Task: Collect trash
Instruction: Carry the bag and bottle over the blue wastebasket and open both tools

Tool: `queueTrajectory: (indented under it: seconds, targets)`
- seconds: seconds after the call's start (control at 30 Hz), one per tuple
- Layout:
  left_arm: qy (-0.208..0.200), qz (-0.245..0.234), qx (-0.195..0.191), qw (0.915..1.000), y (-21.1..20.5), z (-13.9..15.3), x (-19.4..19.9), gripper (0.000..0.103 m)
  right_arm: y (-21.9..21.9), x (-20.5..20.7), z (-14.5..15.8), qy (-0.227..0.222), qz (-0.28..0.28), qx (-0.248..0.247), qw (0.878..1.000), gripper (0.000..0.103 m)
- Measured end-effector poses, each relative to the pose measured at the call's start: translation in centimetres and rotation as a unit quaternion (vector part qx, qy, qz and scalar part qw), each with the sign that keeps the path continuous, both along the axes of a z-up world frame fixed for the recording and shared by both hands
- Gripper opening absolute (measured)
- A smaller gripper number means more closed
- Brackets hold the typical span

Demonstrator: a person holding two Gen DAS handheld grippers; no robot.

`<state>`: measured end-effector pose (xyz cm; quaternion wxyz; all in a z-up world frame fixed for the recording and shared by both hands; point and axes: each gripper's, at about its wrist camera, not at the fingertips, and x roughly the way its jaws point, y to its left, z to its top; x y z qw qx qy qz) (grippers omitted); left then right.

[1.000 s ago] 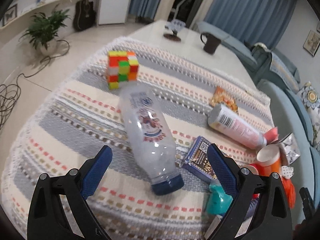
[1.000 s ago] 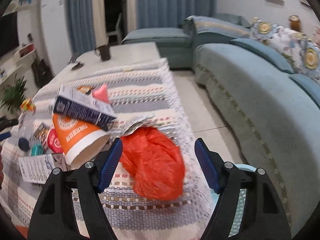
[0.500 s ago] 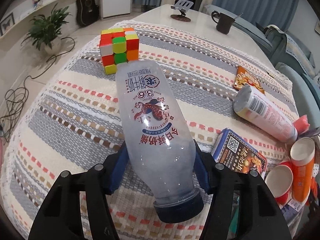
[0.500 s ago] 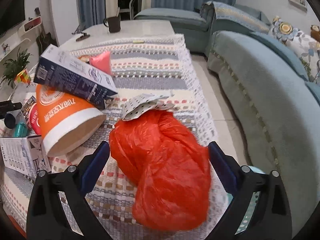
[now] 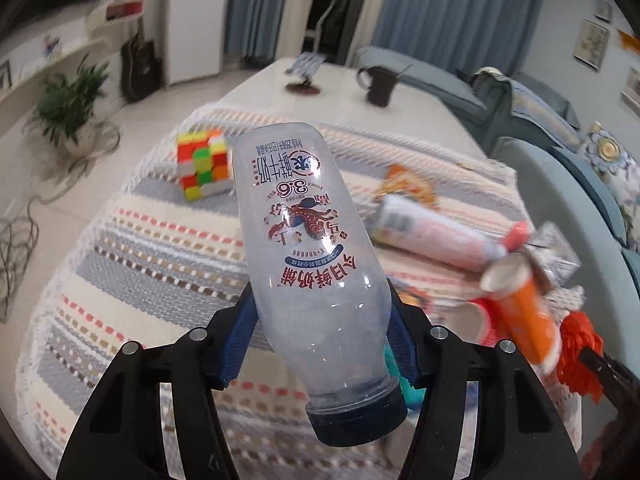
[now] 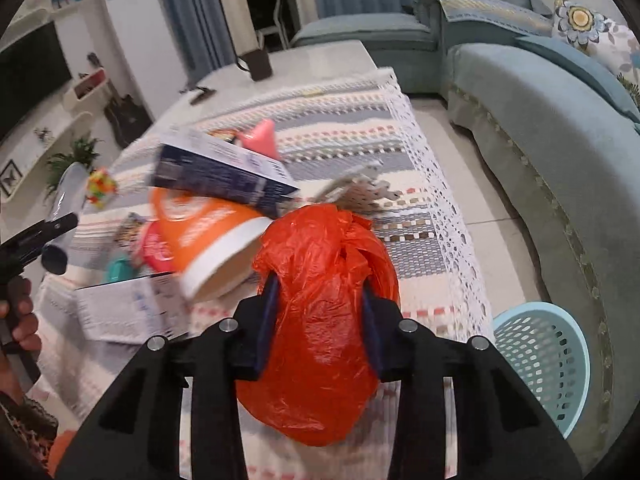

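Left wrist — left tongs clamped on milk bottle, right tongs squeezing orange bag

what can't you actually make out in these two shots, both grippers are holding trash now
- Left wrist view: the paper cups and pink tube are motion-blurred, so their print is unreadable.
- Left wrist view: the milk bottle held by the left gripper covers the cloth and the box behind it.
- Right wrist view: the orange bag in the right gripper hides its own contents.
- Right wrist view: the blue basket is cut by the gripper arm, and its inside is unseen.
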<state>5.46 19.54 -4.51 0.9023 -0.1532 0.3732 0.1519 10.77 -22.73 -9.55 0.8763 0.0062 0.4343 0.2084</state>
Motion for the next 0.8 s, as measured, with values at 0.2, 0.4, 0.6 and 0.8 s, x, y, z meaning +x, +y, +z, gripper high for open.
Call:
queueTrajectory:
  seconds: [0.2,0.4,0.6,0.8]
  targets:
    - [-0.051,-0.082,0.008,0.9954,-7.6,4.2,-1.3,0.057,-2.7,-2.9,3.3,-0.035,-0.022,0.014,0.999,0.034]
    - [-0.082,-0.193,-0.001,0.9778,-17.6,7.6,-0.8,0.058,-9.5,-4.2,6.0,-0.04,-0.092,0.066,0.993,0.034]
    - [-0.088,-0.309,-0.017,0.9468,-28.2,7.9,0.9,0.058,-15.5,-6.1,7.1,-0.076,-0.183,0.005,0.98,0.034]
    - [-0.09,-0.398,0.0,0.9131,-37.5,5.8,2.2,0.057,-21.2,-6.8,5.4,-0.061,-0.255,-0.038,0.964,0.034]
